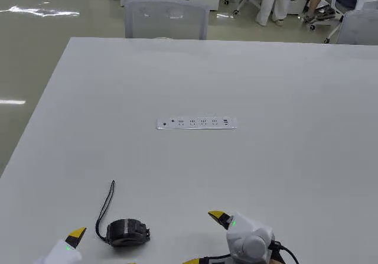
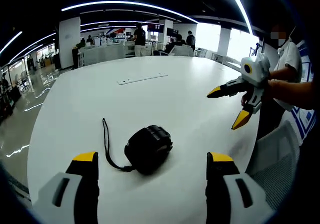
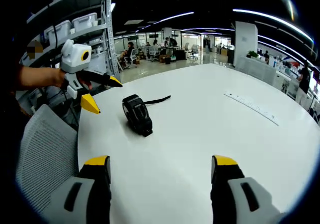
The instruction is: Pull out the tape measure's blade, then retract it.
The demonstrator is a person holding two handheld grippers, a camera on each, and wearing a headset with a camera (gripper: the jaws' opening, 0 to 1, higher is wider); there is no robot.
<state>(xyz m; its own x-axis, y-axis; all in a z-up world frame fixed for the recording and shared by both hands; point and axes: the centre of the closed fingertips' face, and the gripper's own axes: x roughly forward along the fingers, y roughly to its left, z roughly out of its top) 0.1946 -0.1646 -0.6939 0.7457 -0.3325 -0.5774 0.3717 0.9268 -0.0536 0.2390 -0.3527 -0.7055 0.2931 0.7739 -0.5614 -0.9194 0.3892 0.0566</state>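
A black tape measure [image 1: 126, 232] lies on the white worktop [image 1: 266, 87] close to its near edge, left of centre. Its blade is wound inside the case. A thin black wrist strap [image 1: 106, 208] trails from the case toward the far side. Any brand or lettering on the case is too small to read. The left hand-held gripper [image 3: 102, 94] hovers just left of the tape measure, its yellow-tipped jaws apart and holding nothing. The right hand-held gripper [image 2: 226, 108] hangs to the right of it, a little farther off, with its jaws also spread and empty. Neither touches the case. Farther along the worktop, near its middle, sits a white power strip [image 1: 196, 123] with a row of sockets whose markings cannot be read. A grey chair [image 1: 165, 17] stands at the far edge.
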